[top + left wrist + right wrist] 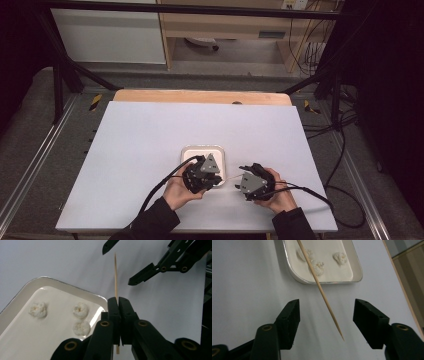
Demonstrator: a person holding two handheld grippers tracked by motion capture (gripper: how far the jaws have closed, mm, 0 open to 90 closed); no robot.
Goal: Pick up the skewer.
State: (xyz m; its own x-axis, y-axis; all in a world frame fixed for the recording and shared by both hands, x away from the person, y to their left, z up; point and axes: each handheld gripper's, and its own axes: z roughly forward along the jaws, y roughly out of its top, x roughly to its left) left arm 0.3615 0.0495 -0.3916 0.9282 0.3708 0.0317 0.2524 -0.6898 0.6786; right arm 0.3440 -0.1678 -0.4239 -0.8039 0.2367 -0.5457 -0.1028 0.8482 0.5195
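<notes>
A thin wooden skewer [115,277] sticks out from my left gripper [118,302], which is shut on it. Its pointed end [329,307] reaches between the jaws of my right gripper [325,312], which stands open around the tip without touching it. In the high view the left gripper [202,175] hovers over the near edge of a white tray [192,150], and the right gripper [252,182] is just to its right. The skewer [231,177] spans the gap between them. Three white cauliflower pieces [80,310] lie on the tray [30,287].
The white table top [150,140] spreads around the tray, with a wooden strip [200,96] along its far edge. Black cables [320,195] trail from both grippers toward the near side. A dark metal frame [60,75] surrounds the table.
</notes>
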